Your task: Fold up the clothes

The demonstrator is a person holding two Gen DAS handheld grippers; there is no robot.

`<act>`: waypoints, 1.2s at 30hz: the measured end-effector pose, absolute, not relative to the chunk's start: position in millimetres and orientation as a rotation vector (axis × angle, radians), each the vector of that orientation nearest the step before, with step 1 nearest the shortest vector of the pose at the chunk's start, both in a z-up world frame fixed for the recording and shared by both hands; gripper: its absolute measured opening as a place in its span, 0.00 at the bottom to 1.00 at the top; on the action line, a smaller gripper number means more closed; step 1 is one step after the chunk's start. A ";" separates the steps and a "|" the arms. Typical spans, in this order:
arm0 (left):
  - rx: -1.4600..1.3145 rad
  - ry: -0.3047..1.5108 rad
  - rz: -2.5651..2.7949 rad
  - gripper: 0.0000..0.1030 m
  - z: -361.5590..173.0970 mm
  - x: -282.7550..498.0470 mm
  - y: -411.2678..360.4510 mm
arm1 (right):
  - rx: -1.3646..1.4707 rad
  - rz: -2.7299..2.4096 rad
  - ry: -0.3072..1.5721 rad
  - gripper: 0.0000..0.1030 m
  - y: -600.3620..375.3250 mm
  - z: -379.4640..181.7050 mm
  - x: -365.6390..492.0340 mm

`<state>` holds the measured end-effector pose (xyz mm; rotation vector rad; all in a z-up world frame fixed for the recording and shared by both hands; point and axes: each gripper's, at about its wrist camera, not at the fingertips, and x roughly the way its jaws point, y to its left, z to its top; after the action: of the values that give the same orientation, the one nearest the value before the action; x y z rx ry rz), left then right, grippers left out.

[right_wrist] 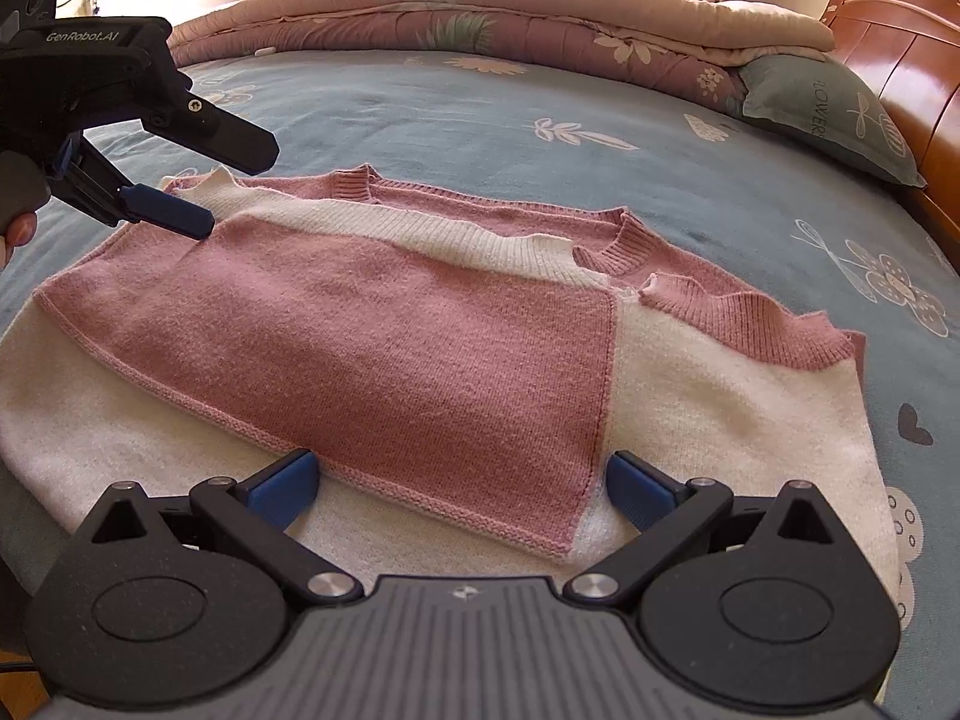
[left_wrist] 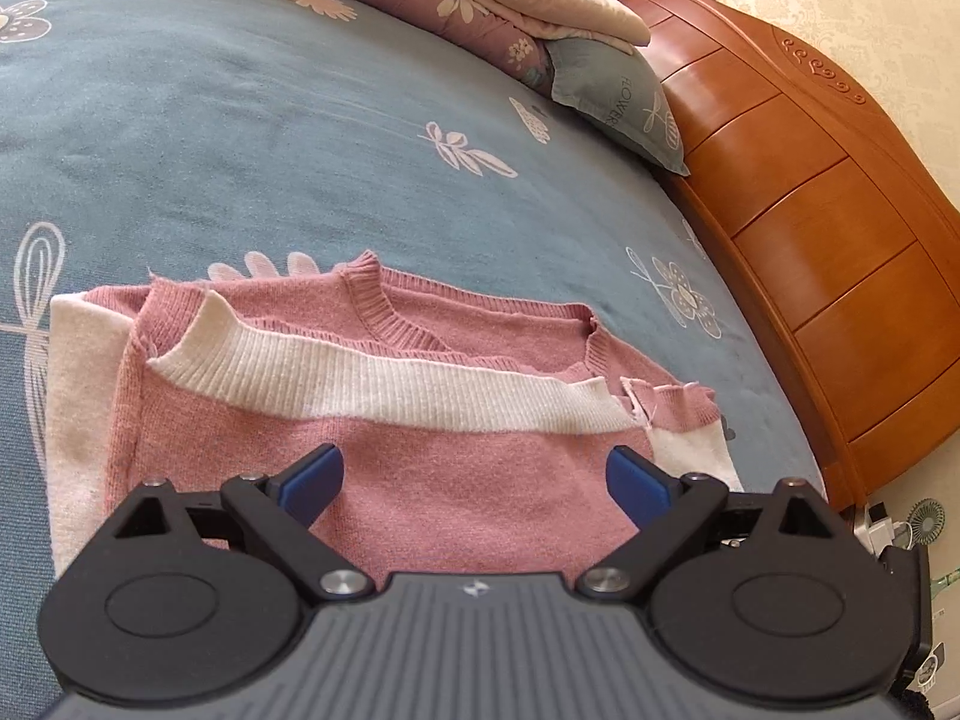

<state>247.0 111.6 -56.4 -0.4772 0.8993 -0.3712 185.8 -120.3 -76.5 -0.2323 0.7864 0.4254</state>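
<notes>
A pink and white knit sweater [right_wrist: 420,324] lies folded on the blue bedsheet [right_wrist: 480,120], its white ribbed hem [right_wrist: 372,222] laid up near the pink collar [right_wrist: 624,246]. In the left wrist view the same sweater [left_wrist: 432,492] fills the foreground, with the hem [left_wrist: 390,378] running across it. My left gripper [left_wrist: 474,480] hovers open just above the pink panel, nothing between its blue pads. It also shows in the right wrist view, where the left gripper [right_wrist: 234,180] hangs over the sweater's far left corner. My right gripper [right_wrist: 459,486] stands open over the near edge.
A rolled pink floral quilt [right_wrist: 480,18] lies along the far side of the bed. A grey-green pillow [right_wrist: 828,114] leans against the wooden headboard [left_wrist: 810,210] at the right. A hand [right_wrist: 15,234] holds the left gripper's handle. Flat sheet surrounds the sweater.
</notes>
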 end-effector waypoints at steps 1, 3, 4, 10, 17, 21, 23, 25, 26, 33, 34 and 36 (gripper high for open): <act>-0.462 0.899 -0.352 0.92 -57.5 246.6 110.7 | -0.233 0.423 0.787 1.00 -120.1 -76.3 185.2; -0.418 0.889 -0.276 0.92 -58.4 245.5 111.6 | -0.234 0.419 0.787 1.00 -119.7 -76.2 184.2; -0.386 0.885 -0.213 0.92 -58.2 244.8 114.0 | -0.234 0.417 0.786 1.00 -119.6 -76.2 183.7; -0.436 0.882 -0.326 0.92 -49.4 234.5 116.1 | -0.234 0.414 0.783 1.00 -119.9 -76.8 182.3; -0.412 0.962 -0.518 0.92 -58.9 222.4 87.1 | -0.232 0.415 0.781 1.00 -120.0 -77.5 182.8; -0.468 0.962 -0.501 0.92 -63.3 219.3 102.9 | -0.231 0.415 0.778 1.00 -120.2 -77.6 182.5; -0.489 0.947 -0.421 0.92 -59.3 218.4 120.4 | -0.231 0.415 0.776 1.00 -120.3 -77.6 182.1; -0.500 0.944 -0.355 0.92 -58.6 218.5 135.2 | -0.231 0.415 0.775 1.00 -120.2 -77.6 181.9; -0.515 0.943 -0.334 0.92 -58.6 218.9 142.8 | -0.231 0.414 0.775 1.00 -119.9 -77.7 181.8; -0.537 0.912 -0.278 0.92 -57.0 218.0 163.1 | -0.233 0.408 0.776 1.00 -118.9 -77.3 181.5; -0.512 0.917 -0.236 0.91 -58.1 218.8 163.6 | -0.235 0.406 0.778 1.00 -118.5 -77.0 181.6; -0.527 0.908 -0.255 0.92 -56.3 217.8 165.3 | -0.249 0.407 0.788 1.00 -117.3 -74.9 181.2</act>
<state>217.8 165.3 -56.3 -0.5265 0.9078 -0.2546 181.2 -117.3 -74.9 -0.2493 0.7883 0.4068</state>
